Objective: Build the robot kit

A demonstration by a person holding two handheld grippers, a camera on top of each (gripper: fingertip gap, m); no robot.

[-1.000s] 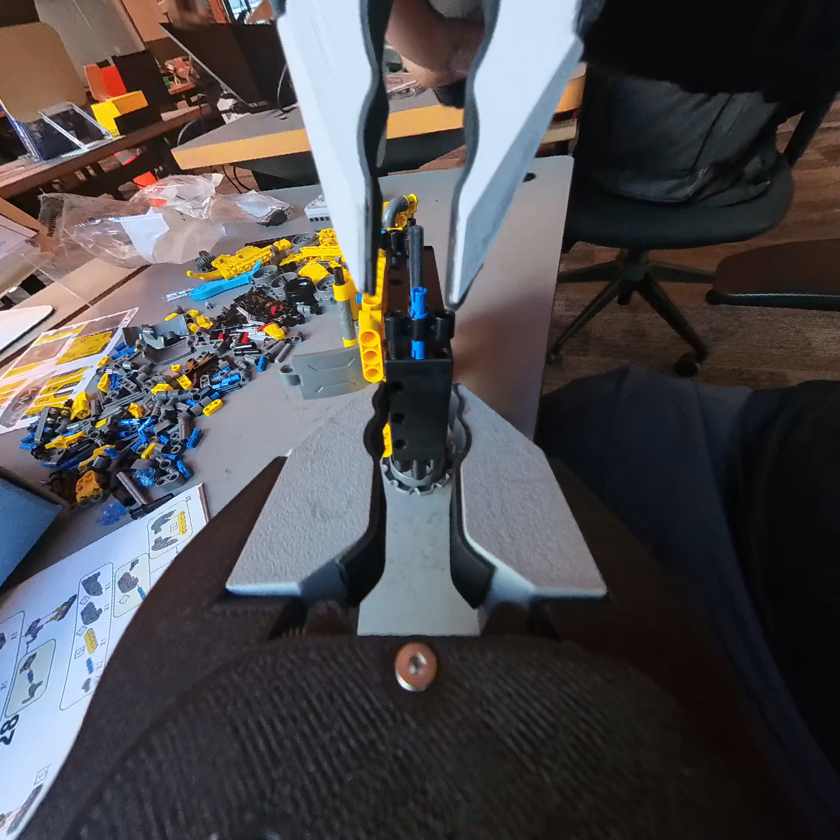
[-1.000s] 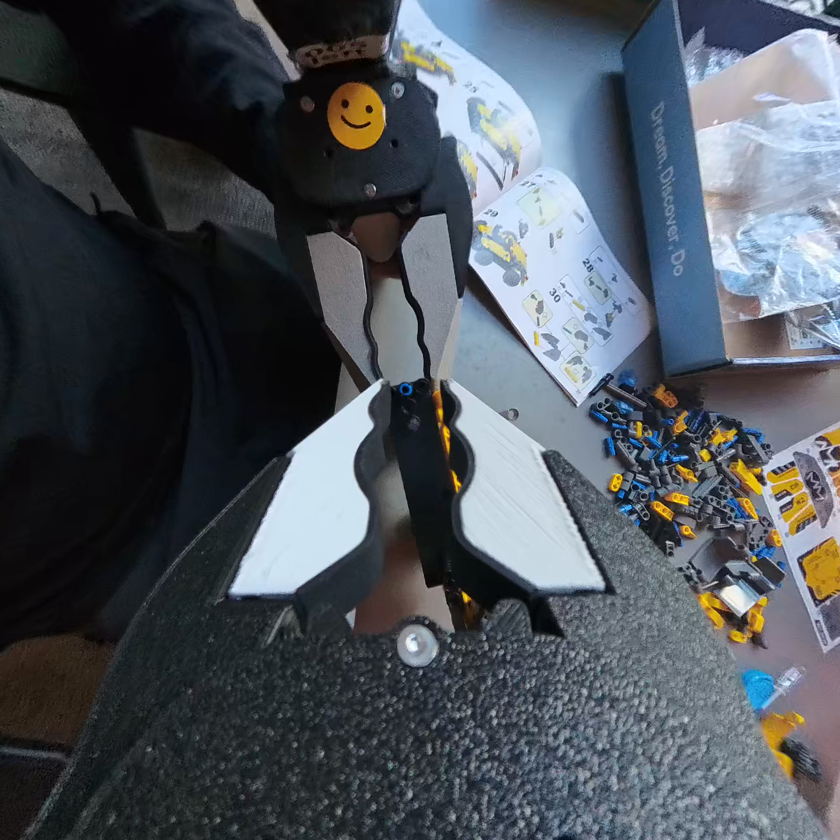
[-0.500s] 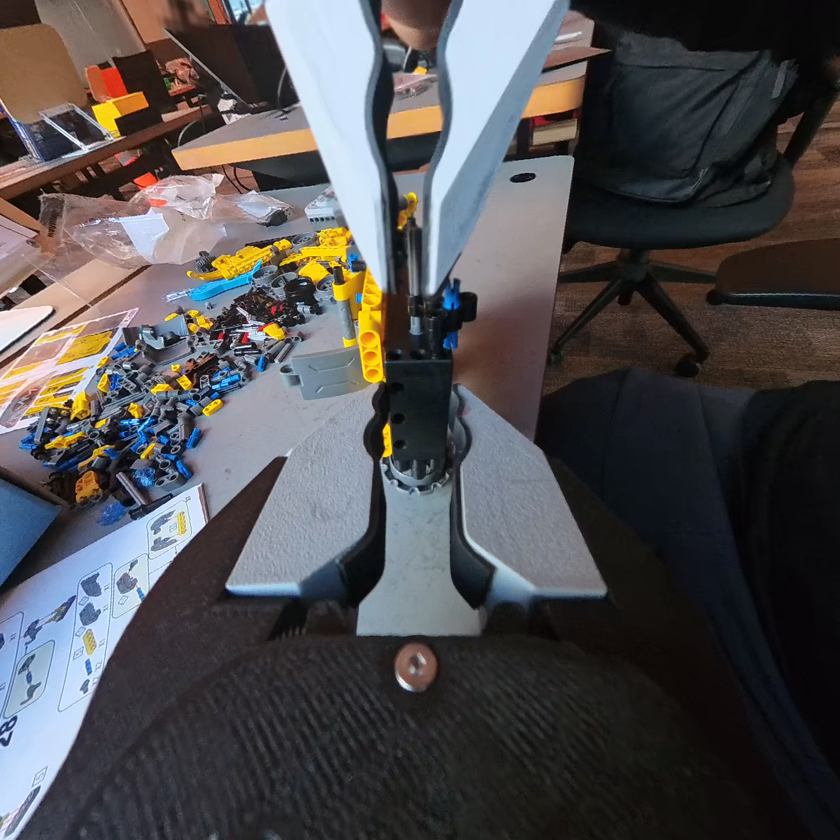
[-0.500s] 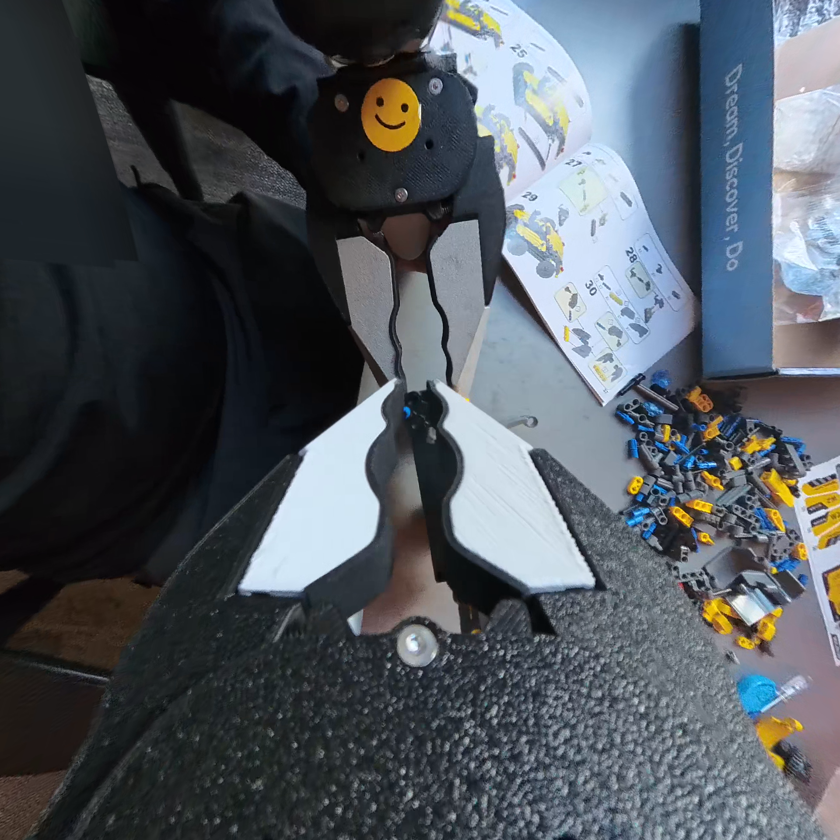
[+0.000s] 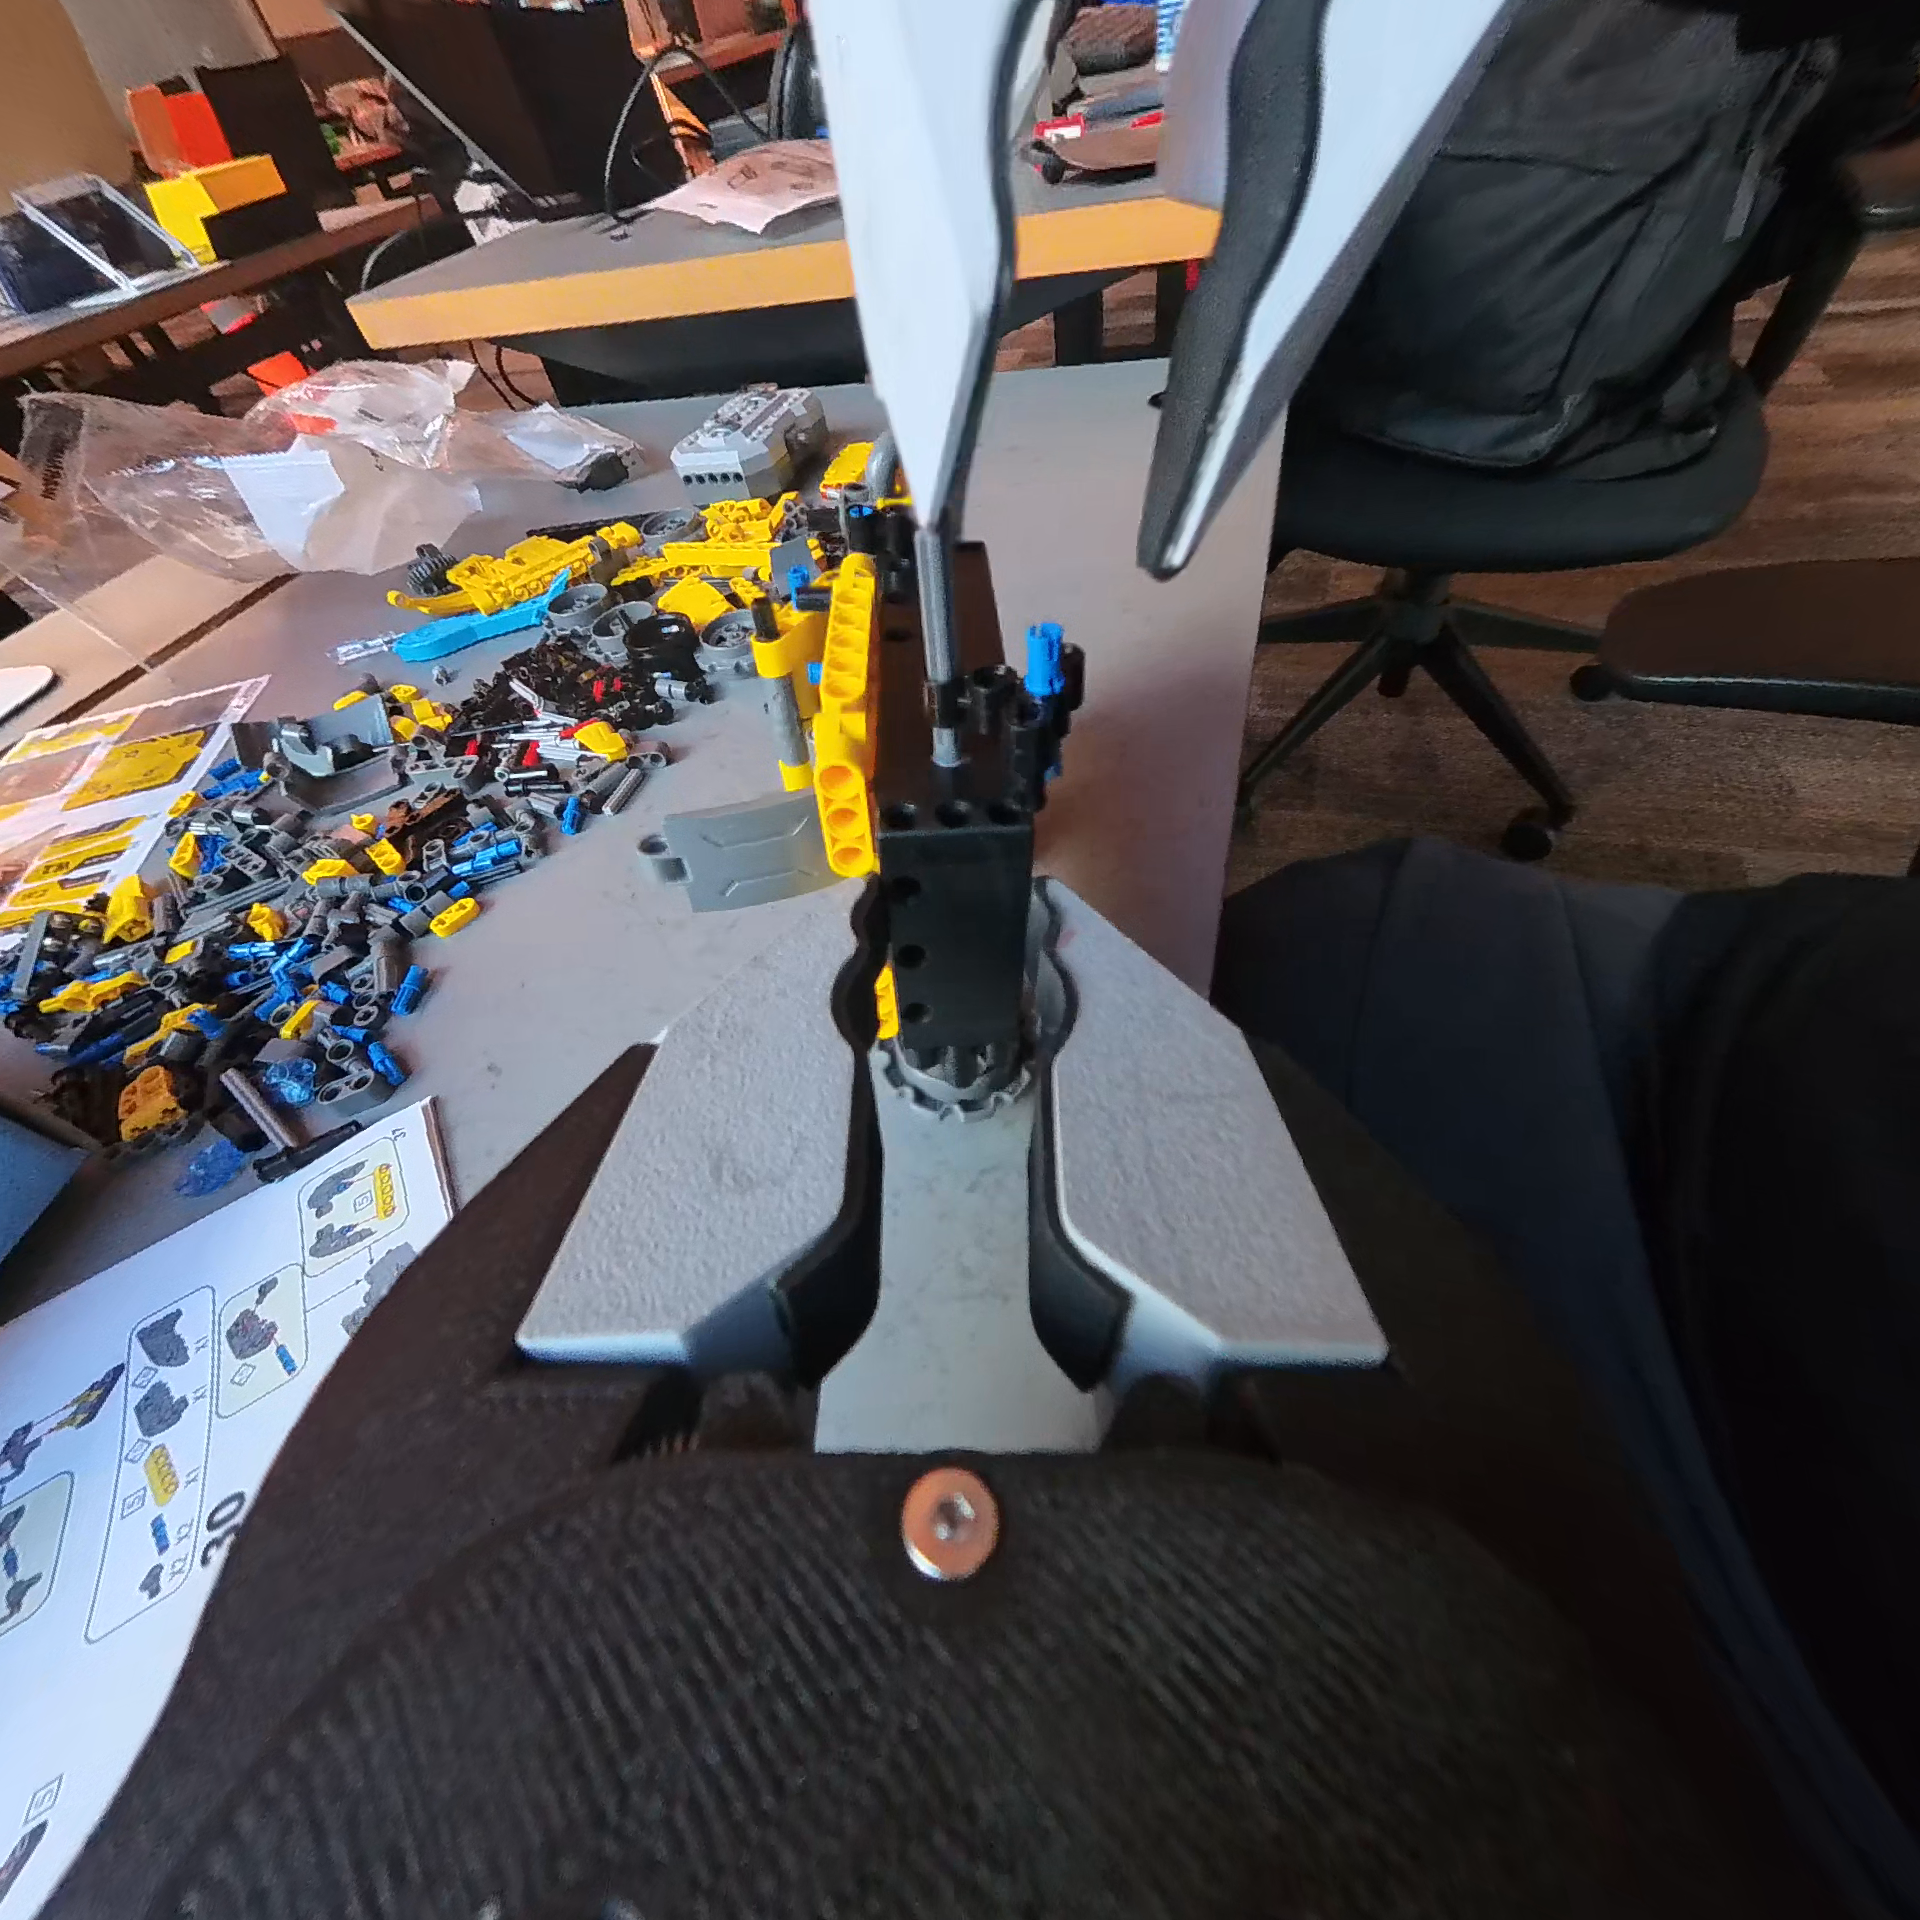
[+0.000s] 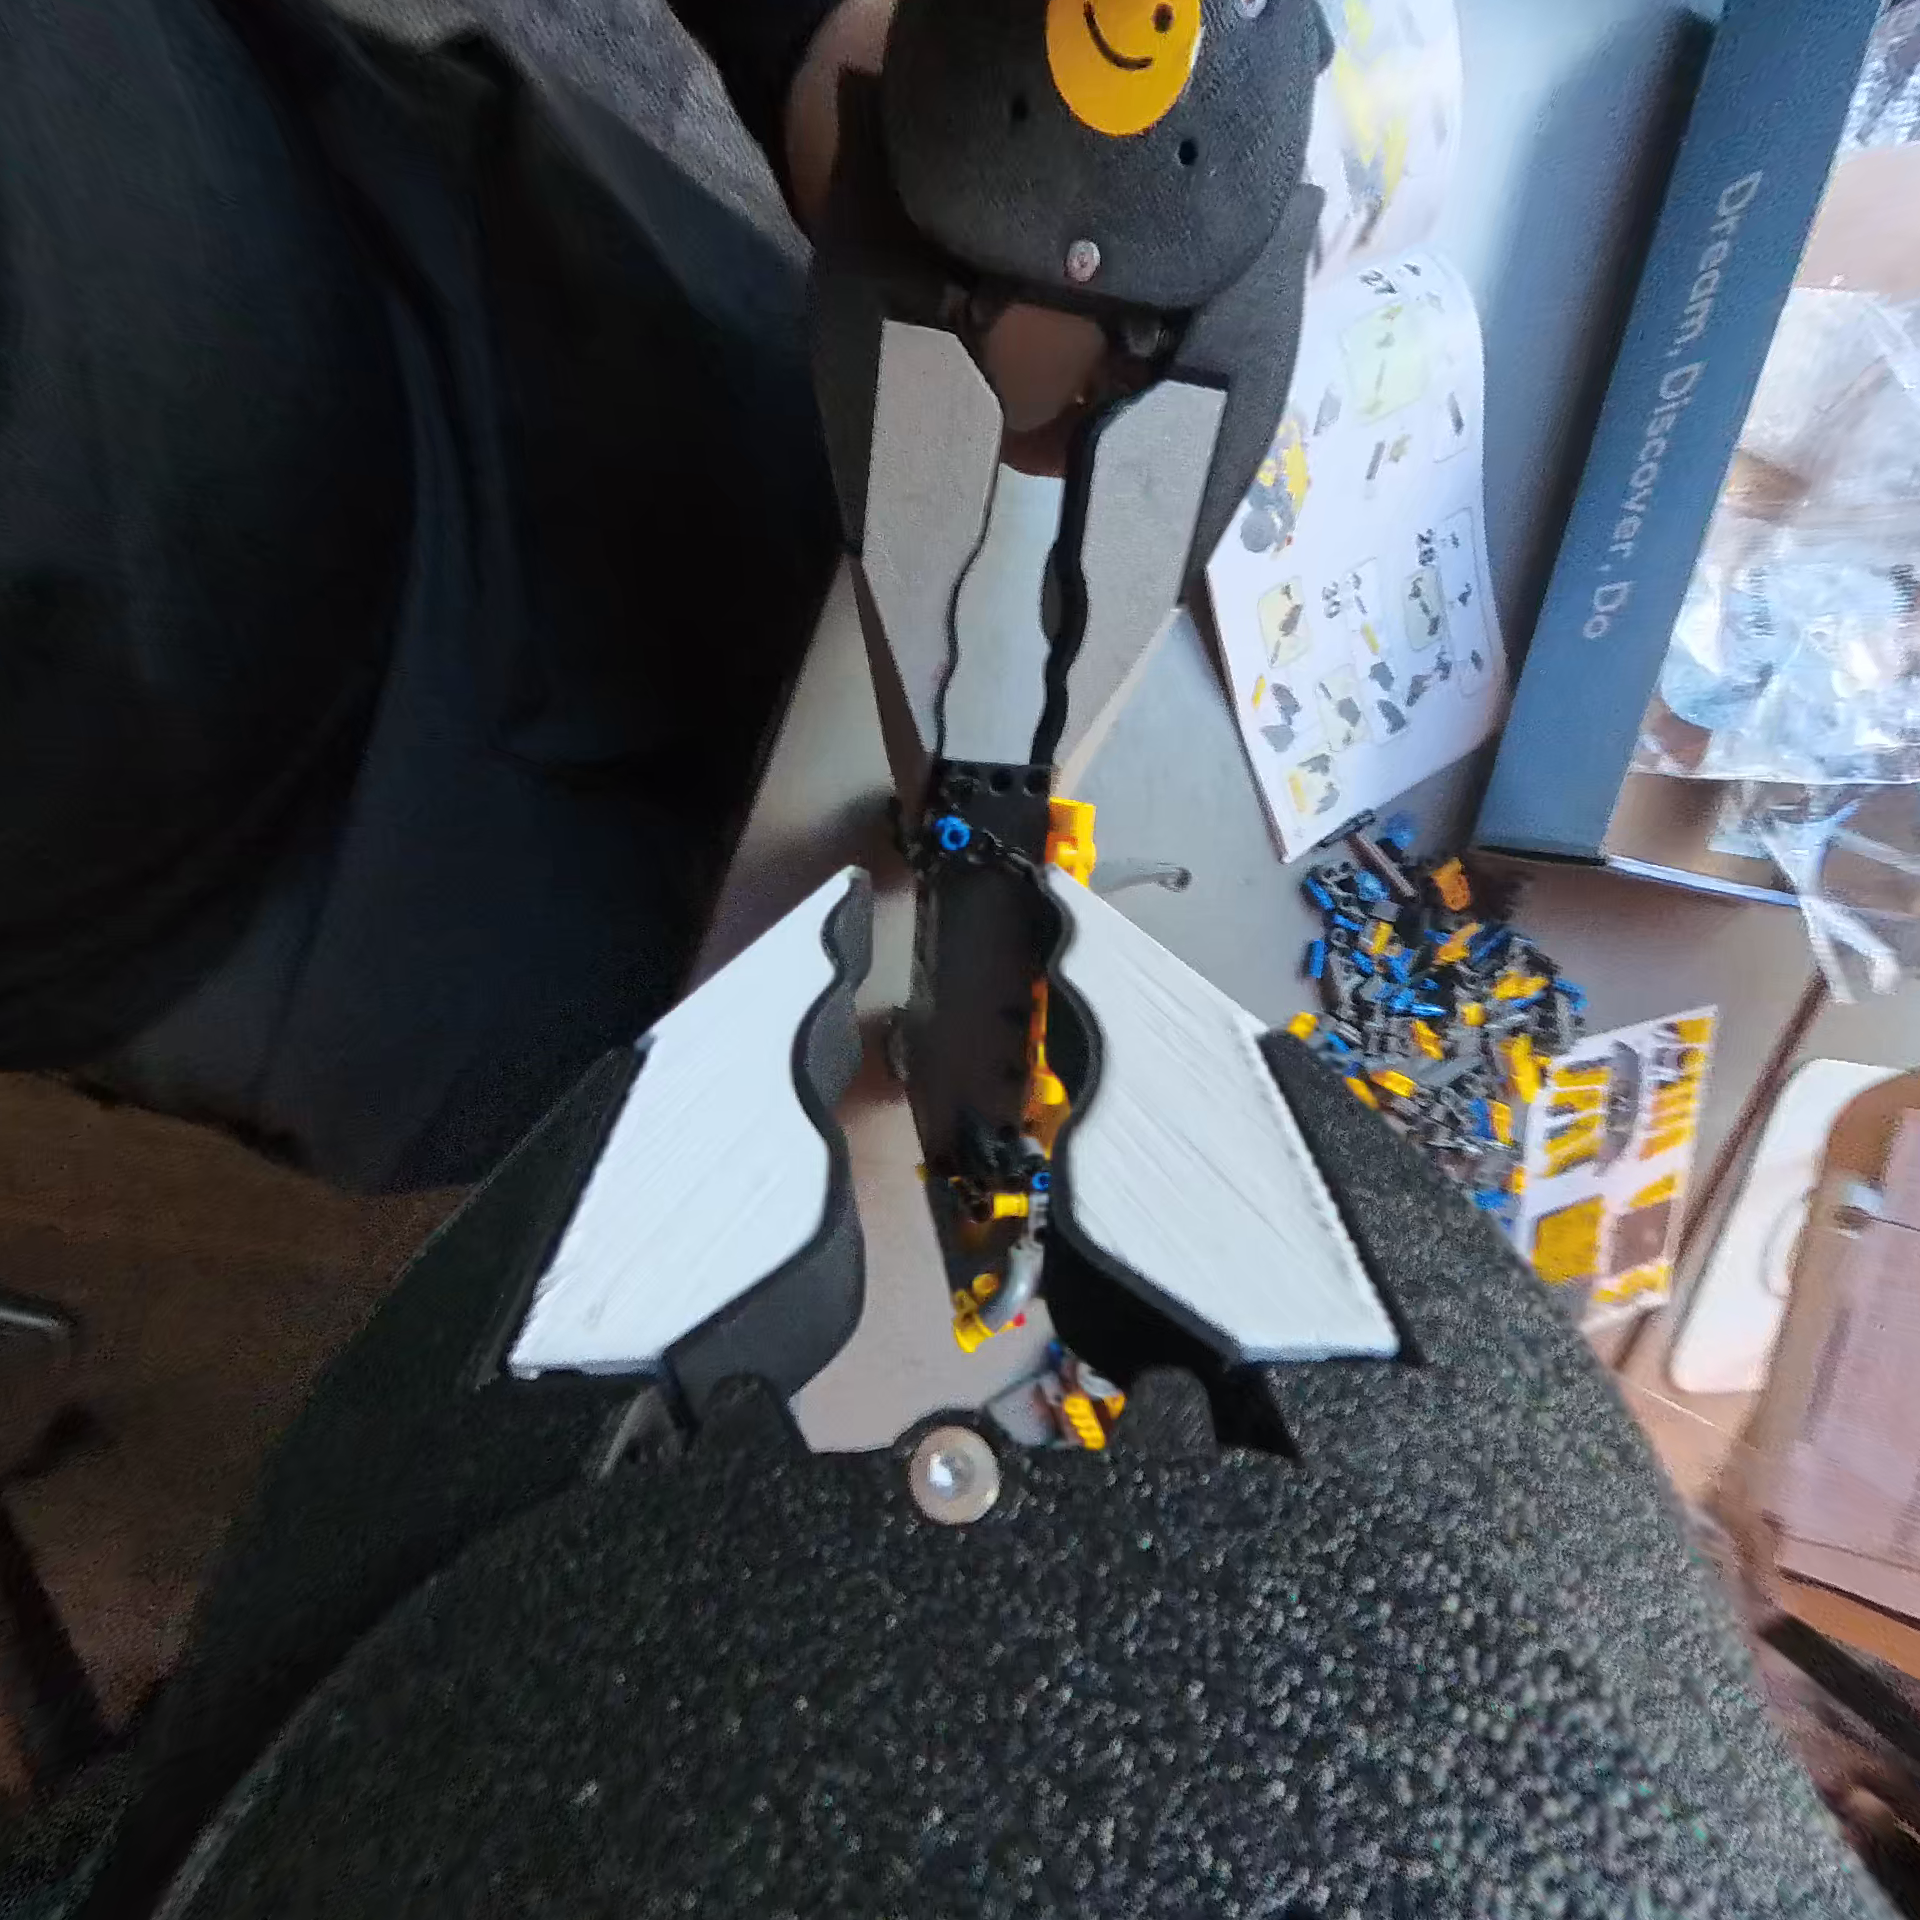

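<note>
The left gripper (image 5: 951,966) is clamped on the near end of a black and yellow brick assembly (image 5: 935,727), whose held end is partly hidden between the fingers. Farther along it, the right gripper (image 6: 956,894) stands wide apart, straddling the assembly; its view is blurred. Loose bricks (image 5: 312,914) lie left on the grey table (image 5: 582,956).

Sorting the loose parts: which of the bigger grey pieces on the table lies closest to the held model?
The flat grey panel, right beside the model held by the left gripper; the grey block lies farther back.
</note>
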